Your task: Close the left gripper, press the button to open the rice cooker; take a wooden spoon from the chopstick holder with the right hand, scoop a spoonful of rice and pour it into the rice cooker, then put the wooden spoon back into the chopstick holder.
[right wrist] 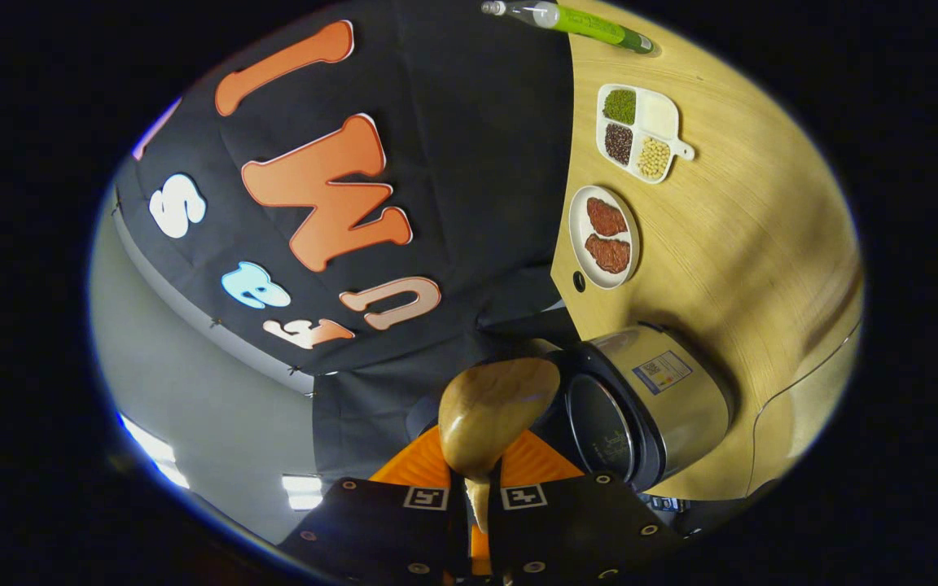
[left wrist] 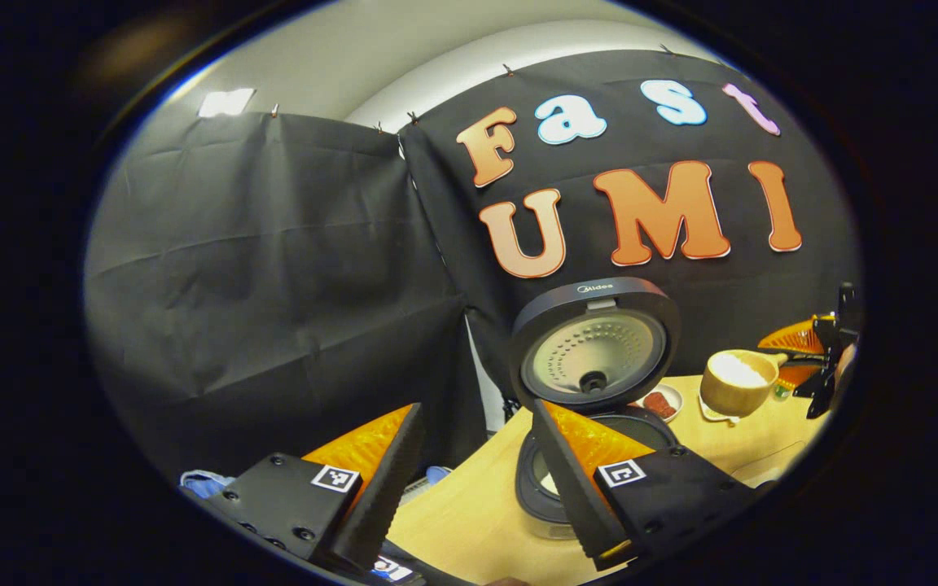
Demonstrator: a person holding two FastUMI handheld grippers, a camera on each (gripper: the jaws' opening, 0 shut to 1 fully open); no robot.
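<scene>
A: Item one, wooden spoon (right wrist: 495,415)?
B: Held in the right claw (right wrist: 475,500), both fingers pressed together on its handle. The bowl stands out past the fingertips, its rounded back toward the camera (whether it carries rice cannot be told). The view is rolled over, so the surface (right wrist: 729,244) sits at the right.

A: Item two, rice cooker (right wrist: 648,403)?
B: Just beside the spoon's bowl in the right gripper view, lid (left wrist: 595,342) raised upright, pot mouth open. In the left gripper view the cooker sits directly behind the right-hand finger of the left claw (left wrist: 469,476), which partly hides the pot.

A: State of the left claw?
B: Fingers apart, holding nothing, hanging over the near edge of the surface.

A: Surrounding entries?
B: A white plate (right wrist: 603,236) with two reddish pieces beyond the cooker; a divided dish (right wrist: 644,134) of green, dark and pale beans farther on; a green bottle (right wrist: 575,20) lying at the far edge; a wooden cup of rice (left wrist: 738,378) right of the lid.
</scene>
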